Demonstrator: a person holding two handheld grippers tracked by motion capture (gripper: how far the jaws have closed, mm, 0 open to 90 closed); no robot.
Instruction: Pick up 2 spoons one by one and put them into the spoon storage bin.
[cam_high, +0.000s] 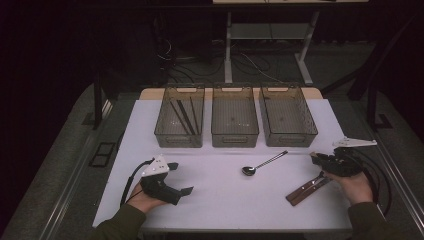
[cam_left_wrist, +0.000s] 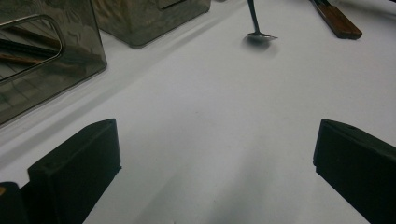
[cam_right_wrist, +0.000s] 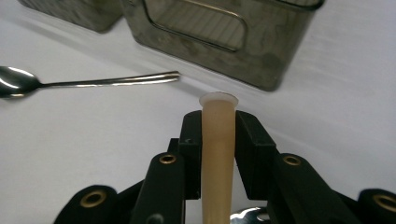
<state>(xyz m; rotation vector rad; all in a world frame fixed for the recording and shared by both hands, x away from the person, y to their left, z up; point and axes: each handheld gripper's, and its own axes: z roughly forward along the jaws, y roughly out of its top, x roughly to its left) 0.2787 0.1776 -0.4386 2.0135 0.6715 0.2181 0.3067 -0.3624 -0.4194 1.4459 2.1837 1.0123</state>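
My right gripper (cam_right_wrist: 218, 123) is shut on a cream-coloured utensil handle (cam_right_wrist: 217, 154) with a flared end that pokes past the jaws. A bit of shiny metal shows at its lower end. In the high view that gripper (cam_high: 315, 157) hovers low at the right of the white table (cam_high: 225, 200), pointing left. A metal spoon (cam_high: 250, 170) lies in the middle of the table, its handle (cam_right_wrist: 116, 80) reaching toward the right gripper. My left gripper (cam_high: 182, 177) rests at the front left, open, with bare table between its jaws (cam_left_wrist: 215, 154).
Three smoky transparent bins stand in a row at the back; the left bin (cam_high: 179, 117) holds dark chopsticks, and the middle bin (cam_high: 235, 117) and right bin (cam_high: 287, 117) look bare. A brown wooden-handled utensil (cam_high: 302, 192) lies beside the right hand.
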